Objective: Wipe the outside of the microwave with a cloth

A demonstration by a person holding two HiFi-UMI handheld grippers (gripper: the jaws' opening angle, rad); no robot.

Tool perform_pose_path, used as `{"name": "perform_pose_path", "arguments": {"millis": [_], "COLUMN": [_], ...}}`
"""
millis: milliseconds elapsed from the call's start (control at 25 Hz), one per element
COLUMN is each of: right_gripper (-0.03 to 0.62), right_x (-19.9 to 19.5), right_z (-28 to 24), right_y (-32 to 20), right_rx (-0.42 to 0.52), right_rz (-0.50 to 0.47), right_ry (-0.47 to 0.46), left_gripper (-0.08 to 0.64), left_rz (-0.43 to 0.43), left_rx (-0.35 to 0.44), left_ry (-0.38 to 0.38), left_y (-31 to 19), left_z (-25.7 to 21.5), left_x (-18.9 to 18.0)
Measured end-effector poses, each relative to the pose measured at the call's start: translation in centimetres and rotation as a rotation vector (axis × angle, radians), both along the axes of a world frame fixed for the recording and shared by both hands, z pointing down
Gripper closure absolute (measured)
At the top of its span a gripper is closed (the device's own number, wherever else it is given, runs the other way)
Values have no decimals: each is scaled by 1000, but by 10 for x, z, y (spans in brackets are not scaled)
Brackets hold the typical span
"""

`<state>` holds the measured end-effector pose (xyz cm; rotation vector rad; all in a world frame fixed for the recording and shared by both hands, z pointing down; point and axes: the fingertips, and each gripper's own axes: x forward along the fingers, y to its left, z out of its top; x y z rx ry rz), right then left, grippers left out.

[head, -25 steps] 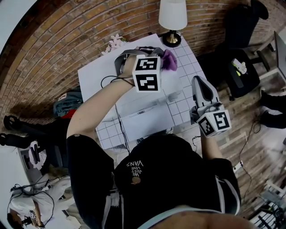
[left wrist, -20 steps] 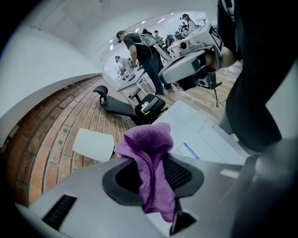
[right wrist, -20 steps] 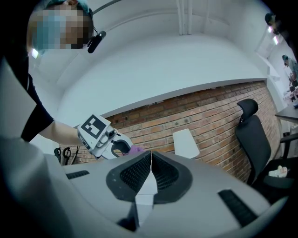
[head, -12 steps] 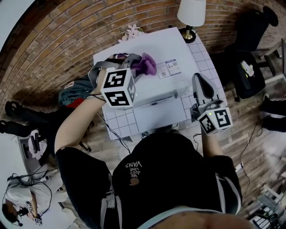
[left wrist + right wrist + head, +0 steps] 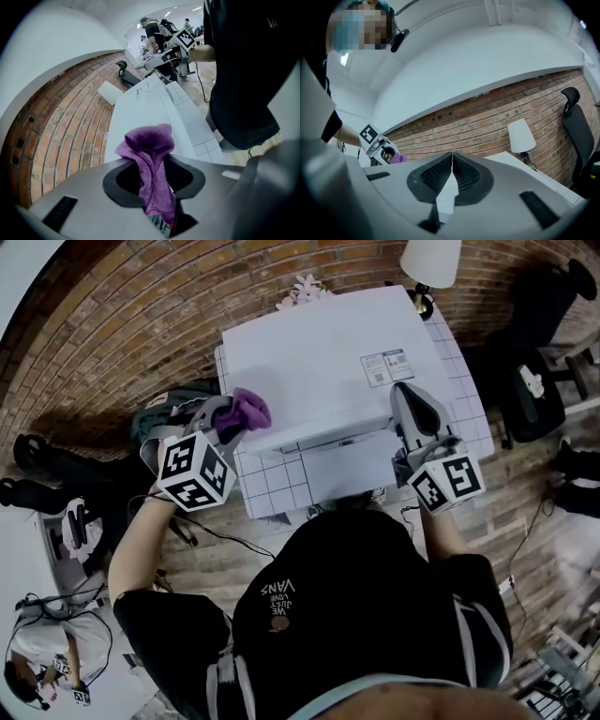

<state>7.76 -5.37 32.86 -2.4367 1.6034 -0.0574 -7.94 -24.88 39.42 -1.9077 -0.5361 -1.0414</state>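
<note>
Your left tongs pinch the purple cloth, which sits at the left edge of the white microwave, near its front corner. From the head view you cannot tell whether the cloth presses the casing or only hangs beside it. In the left gripper view the cloth runs down between the two pads of those tongs and bunches up above them, with the microwave's flat top stretching away behind it.

Your right tongs are over the front right part of the microwave top, just below the printed label. In the right gripper view these tongs are pressed together with nothing between the pads.

The microwave stands on a white tiled table. A lamp stands at the far right corner and pink flowers lie behind the microwave, against the brick wall. A dark office chair stands off to your right.
</note>
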Motion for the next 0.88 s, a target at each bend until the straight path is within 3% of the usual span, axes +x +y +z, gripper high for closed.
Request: {"name": "perform_pose_path", "arguments": {"millis": [120, 280, 880], "right_gripper": [592, 592, 592], "right_x": [-3, 5, 88], "right_z": [2, 1, 1], "right_y": [-3, 5, 105], "right_rx": [1, 3, 15], "right_rz": [-3, 11, 159], "right_ry": [-3, -1, -5], "left_gripper": [430, 430, 430], "left_rz": [8, 73, 401], "left_rx": [-5, 4, 6], "left_ry": [-19, -29, -5], "left_y": [1, 22, 176], "left_z": [8, 16, 16], "left_x": [-7, 13, 175]}}
